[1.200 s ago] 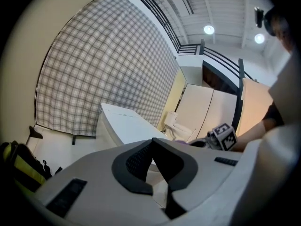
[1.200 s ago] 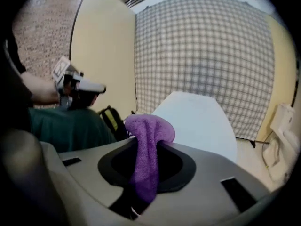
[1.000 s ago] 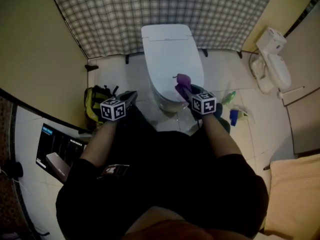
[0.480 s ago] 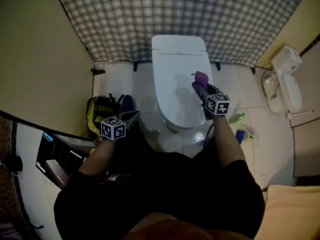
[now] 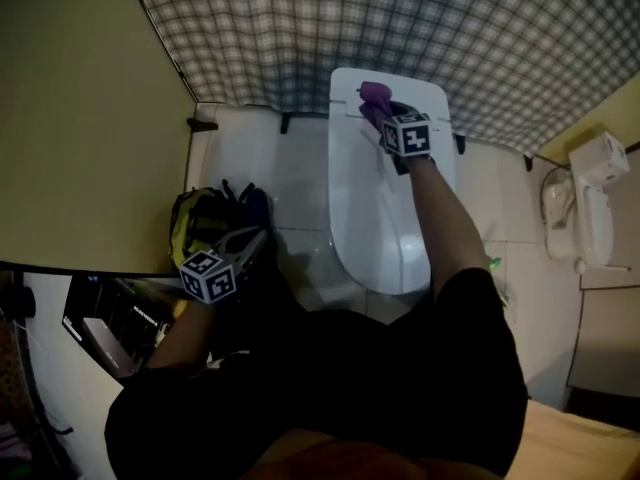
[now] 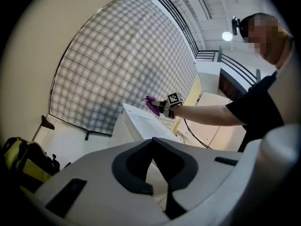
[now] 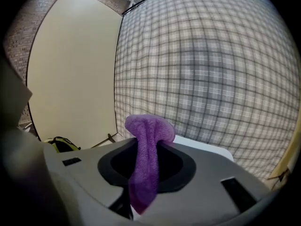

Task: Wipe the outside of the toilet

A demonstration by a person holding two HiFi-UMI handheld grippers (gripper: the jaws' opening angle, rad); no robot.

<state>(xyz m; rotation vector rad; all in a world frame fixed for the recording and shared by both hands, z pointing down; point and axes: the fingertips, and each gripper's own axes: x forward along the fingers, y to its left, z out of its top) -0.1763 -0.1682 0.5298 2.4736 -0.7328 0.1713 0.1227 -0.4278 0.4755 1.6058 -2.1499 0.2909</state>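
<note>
a yellow-green bag sits on the white tiled floor at the far left, beside the cream wall. just to its right the left claw hangs low over the floor, well clear of the toilet; its own view shows the two tips drawn together with nothing between them. the white toilet stands in the middle, lid down, its back against a checked wall covering. the person's right arm stretches along the lid to the rear of the toilet, where the right claw is clamped on a purple cloth. the cloth bulges above the tips and hangs down between them, at the top rear edge of the toilet near the checked covering. a white wall unit shows at the far right.
</note>
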